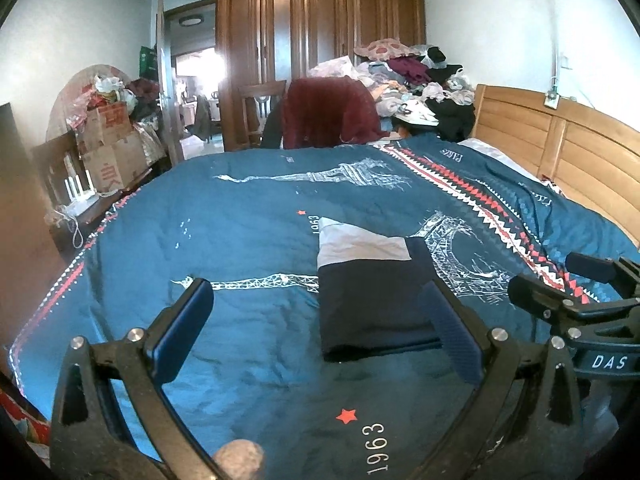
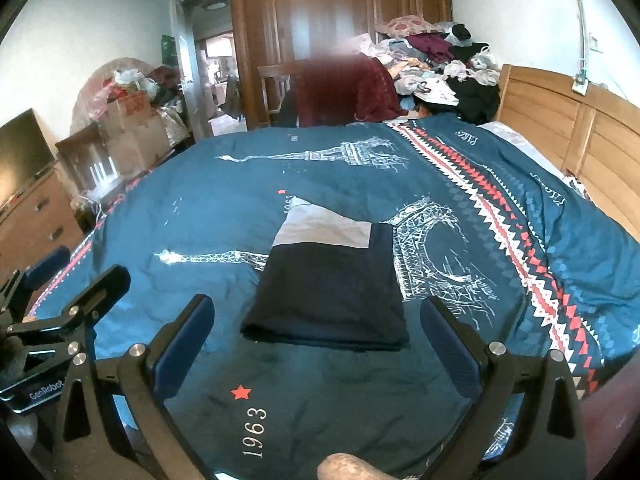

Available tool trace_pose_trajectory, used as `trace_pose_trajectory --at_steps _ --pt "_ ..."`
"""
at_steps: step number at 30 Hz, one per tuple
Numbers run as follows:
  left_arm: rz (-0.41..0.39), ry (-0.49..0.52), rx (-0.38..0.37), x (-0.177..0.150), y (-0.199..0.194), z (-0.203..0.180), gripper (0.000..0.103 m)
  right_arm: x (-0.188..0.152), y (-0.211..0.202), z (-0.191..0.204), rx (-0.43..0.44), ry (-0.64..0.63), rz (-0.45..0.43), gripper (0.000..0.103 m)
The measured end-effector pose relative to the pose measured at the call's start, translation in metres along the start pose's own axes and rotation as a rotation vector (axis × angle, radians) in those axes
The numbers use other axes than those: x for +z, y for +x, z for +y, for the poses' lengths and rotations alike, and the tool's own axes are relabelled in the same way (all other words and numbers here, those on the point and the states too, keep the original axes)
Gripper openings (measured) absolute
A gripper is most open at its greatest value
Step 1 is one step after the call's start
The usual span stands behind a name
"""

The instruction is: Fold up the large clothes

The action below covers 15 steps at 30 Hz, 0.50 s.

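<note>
Blue bedspread (image 2: 224, 184) printed "1963" covers the bed. Nearest, left tongs (image 1: 320, 336) and right tongs (image 2: 316, 344) gape wide, empty; "GenRobot" marks one. Beyond, mid-bed, lies a folded navy garment (image 2: 328, 288) with a pale grey panel. Farther: "PARIS" lettering.

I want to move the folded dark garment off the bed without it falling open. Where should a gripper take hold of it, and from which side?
Probably the thick folded edge nearest the grippers: on the folded dark garment the layers stack into a rounded lip there, so one pinch may catch them all. Come in low from the near side with the open right gripper, which already faces that edge. The far end with the pale panel looks thin and flat against the bedspread.
</note>
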State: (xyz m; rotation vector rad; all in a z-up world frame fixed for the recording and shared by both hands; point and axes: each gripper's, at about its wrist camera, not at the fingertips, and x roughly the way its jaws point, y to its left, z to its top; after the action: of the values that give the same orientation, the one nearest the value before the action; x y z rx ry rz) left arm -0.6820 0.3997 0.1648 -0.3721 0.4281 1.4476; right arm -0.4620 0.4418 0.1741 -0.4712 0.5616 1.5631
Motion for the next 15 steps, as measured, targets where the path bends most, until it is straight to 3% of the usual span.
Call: trace_pose_trajectory --at_steps 15 --pt "0.008 0.004 -0.021 0.003 0.0 -0.011 0.103 -0.002 -0.003 -0.01 -0.013 0.034 -0.001 0.102"
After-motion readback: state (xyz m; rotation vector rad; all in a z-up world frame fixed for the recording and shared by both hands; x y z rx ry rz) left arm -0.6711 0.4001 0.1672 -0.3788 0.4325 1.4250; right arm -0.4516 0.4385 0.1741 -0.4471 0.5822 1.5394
